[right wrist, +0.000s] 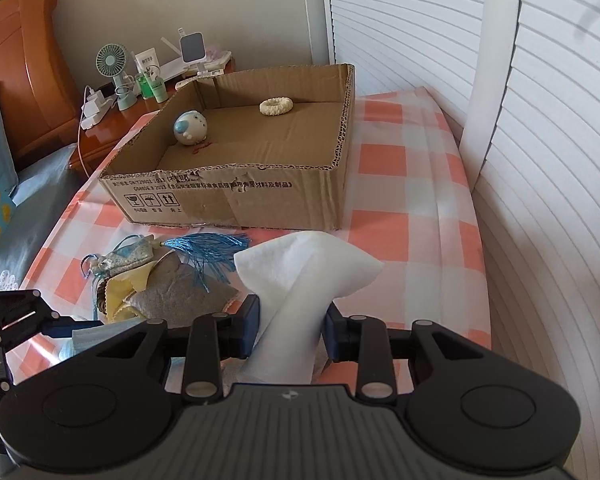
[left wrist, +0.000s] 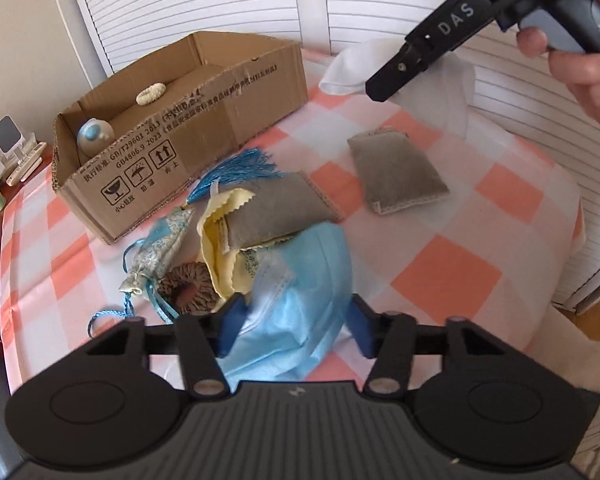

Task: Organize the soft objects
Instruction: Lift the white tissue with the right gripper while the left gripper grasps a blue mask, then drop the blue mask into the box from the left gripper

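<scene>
Nearest to me, my left gripper [left wrist: 296,320] has its jaws parted around the blue face mask [left wrist: 300,276], the pads standing off its sides, so nothing is clamped there. My right gripper [right wrist: 290,328] is closed on the white cloth [right wrist: 300,280], which fans out above the pads.

I take the cardboard box [right wrist: 236,196] as my landmark. The mask lies in front of it at the near end of a heap: a brown woven ring [left wrist: 190,288], a yellow cloth [left wrist: 220,236], a grey pouch [left wrist: 276,212] and a patterned sachet with a blue tassel [left wrist: 168,240]. A second grey pouch [left wrist: 396,172] lies alone to the box's right. Inside the box sit a round blue-and-white toy [right wrist: 190,128] and a cream ring [right wrist: 276,106].

I judge this a collecting step: next, close on the mask, then carry both pieces over the front wall into the box.
</scene>
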The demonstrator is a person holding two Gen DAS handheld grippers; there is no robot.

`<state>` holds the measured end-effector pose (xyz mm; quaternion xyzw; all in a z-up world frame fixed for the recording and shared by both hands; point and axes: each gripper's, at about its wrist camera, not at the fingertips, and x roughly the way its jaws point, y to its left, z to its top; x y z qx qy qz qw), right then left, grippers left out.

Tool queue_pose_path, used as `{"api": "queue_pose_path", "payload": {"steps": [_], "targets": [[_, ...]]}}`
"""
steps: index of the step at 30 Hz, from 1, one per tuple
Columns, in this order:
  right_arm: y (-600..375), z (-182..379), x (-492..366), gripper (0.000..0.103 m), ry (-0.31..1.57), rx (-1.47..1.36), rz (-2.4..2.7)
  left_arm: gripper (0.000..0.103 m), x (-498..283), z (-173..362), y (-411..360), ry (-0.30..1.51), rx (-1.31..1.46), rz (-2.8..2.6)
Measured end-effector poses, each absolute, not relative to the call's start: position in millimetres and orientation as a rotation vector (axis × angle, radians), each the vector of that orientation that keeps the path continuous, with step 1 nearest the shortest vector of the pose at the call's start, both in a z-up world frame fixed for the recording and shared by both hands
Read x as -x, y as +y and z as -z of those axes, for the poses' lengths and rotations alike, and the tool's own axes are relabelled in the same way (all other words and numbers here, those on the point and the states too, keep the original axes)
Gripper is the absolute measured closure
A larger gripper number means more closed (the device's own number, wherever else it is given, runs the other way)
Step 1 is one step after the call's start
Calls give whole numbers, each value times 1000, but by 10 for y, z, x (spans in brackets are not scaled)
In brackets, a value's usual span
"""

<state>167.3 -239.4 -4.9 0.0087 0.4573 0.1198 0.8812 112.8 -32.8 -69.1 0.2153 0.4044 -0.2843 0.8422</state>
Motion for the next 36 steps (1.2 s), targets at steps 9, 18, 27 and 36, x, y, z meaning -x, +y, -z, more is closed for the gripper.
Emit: {"api": "queue_pose_path", "payload": {"steps": [9,18,27,36], "targets": [[-2368,21,-1634,66,951,-13,-256,85,-1079,444,-244,801,-423,599],[-2333,-78,-1572,66,929,0,-269,85,-1202,-90,-121,702,-410,562],[-2276,-180,-1573,66,912,6,-286,85,-2017,-531,-190,606,-422,472],[-2248,-260,-1646,66,892,3,-294,46,-2862,-272,-285,680,-336,403]]}}
